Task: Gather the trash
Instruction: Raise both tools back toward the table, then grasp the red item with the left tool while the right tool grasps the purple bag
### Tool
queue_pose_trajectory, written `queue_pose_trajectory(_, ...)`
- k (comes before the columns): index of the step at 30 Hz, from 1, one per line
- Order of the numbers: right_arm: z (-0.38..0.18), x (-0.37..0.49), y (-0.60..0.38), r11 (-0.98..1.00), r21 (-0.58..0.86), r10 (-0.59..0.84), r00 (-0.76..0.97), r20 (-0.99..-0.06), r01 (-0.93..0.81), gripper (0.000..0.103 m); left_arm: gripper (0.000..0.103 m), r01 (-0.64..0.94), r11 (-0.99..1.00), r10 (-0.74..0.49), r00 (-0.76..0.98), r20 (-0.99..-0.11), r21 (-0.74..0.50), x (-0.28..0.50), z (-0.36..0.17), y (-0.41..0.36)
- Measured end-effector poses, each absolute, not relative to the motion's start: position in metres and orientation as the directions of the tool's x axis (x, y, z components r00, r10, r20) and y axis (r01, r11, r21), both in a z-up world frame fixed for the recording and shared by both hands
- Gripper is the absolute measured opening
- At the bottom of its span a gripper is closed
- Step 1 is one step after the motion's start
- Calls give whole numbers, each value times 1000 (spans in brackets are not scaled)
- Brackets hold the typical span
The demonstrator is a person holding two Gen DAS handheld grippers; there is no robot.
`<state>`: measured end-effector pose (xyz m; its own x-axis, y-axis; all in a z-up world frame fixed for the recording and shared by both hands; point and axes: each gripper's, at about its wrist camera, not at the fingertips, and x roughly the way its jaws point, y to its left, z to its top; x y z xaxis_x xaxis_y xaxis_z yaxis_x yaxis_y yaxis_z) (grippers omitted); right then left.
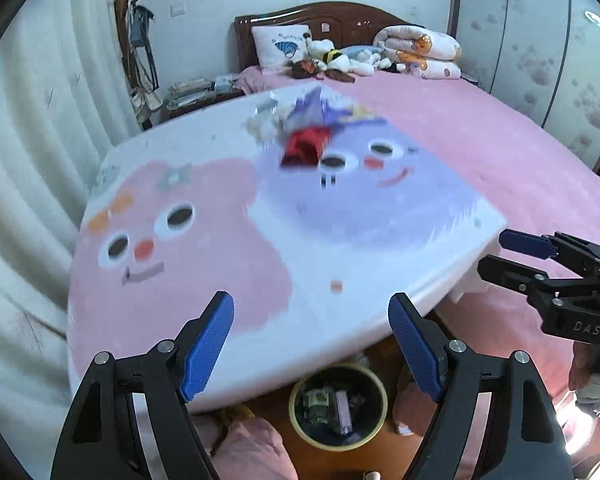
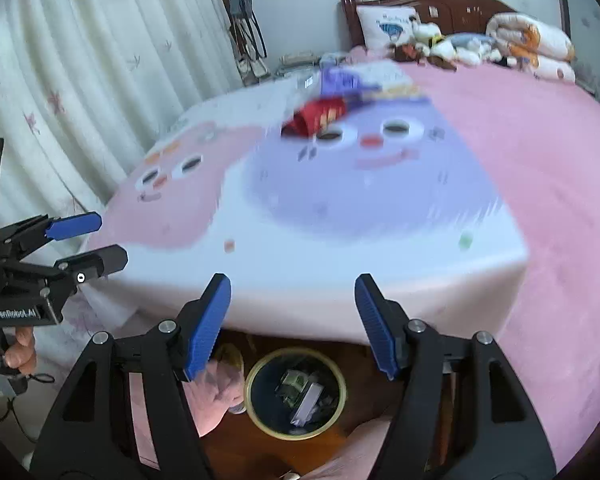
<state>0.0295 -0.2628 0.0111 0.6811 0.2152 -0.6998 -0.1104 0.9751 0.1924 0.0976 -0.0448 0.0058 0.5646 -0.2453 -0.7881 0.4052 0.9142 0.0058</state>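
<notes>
Risks first: the pile of crumpled wrappers, with a red foil packet (image 1: pixel 306 148) at its near side and purple and pale packets behind it, looked light and loose; a pinch that caught only one corner could probably drag neighbours along or let the packet slip free on the way to the bin; a release made too far from the bin could well drop it on the wooden floor; both views were smeared, so which piece touched which in the pile could not be told.

Landmark: the low white table with a pink and a lilac cartoon face printed on its top (image 1: pixel 228 312). The pile lay at the far end of this table, over the crown of the lilac face; the round black waste bin with a pale yellow rim (image 1: pixel 337 406) stood on the floor under the table's near edge, already holding several wrappers.

The left gripper, black with blue ribbed pads (image 1: pixel 312 344), hung above the near edge, jaws apart and empty; the right gripper of the same make (image 2: pixel 294 324) hung likewise, jaws apart and empty. Both were well apart from the pile, across the table top.
</notes>
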Motion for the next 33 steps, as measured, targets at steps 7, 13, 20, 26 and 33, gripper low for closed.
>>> queue_pose_trajectory(7,80,83,-278,986,140,162,731,-663,-92,62,81,419,908,-266,546,-794,-16,165,62,-74)
queue_pose_trajectory(13,98,155,-305,989,146,127,719,-684,-36,63,81,444,896,-276,498,-822,-32,246,61,-112)
queue_pose_trajectory(20,74,239,-342,971,239,158,693,-704,21,66,81,418,907,-240,436,-867,-41,343,4,-147)
queue_pose_trajectory(26,36,304,-366,940,335,208,670,-713,65,72,81,379,922,-227,381,-896,-73,409,-55,-162)
queue_pose_trajectory(33,1,342,-374,925,369,228,650,-725,87,77,81,381,921,-220,331,-918,-83,449,-102,-181)
